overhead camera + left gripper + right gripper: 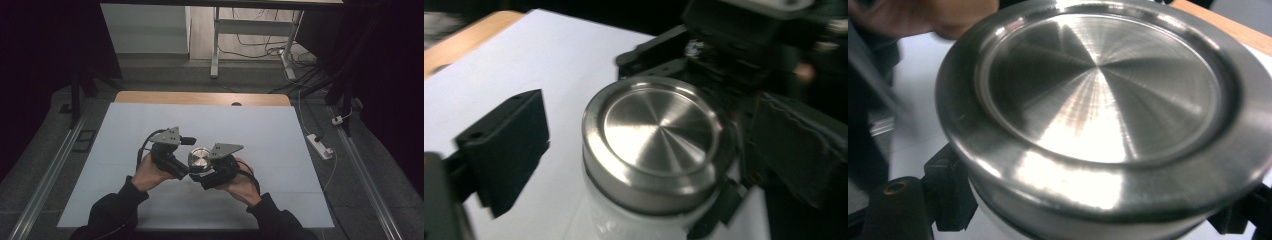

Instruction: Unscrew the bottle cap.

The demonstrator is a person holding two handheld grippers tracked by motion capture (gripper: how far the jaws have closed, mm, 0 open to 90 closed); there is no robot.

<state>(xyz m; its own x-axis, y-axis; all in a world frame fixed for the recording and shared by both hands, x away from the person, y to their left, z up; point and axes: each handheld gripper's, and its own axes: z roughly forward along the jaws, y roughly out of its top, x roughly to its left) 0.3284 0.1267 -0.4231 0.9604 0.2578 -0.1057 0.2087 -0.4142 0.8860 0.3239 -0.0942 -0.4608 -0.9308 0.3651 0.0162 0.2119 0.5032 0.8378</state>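
**Lid grip on a held jar**

Jar [200, 161] with a brushed steel lid [655, 134] sits at the centre of the white bench [280, 145], toward six o'clock, between two hand-held grippers. The right hand-held gripper [207, 172] seems clamped on the pale body just under the lid: in the right gripper view its black jaws stand at either side of the jar below the steel rim. The left hand-held gripper [187, 150] has its jaws apart; in the left gripper view one black finger [506, 145] stands clear at nine o'clock of the lid, with bare bench between them, and the other jaw is hard to make out.

The step in hand looks like taking hold of the lid to turn it off. To do it well, the left jaws should straddle the lid's side wall squarely, level with the rim, and close firmly before twisting. The right grip must hold against the turn, since polished steel may slip.
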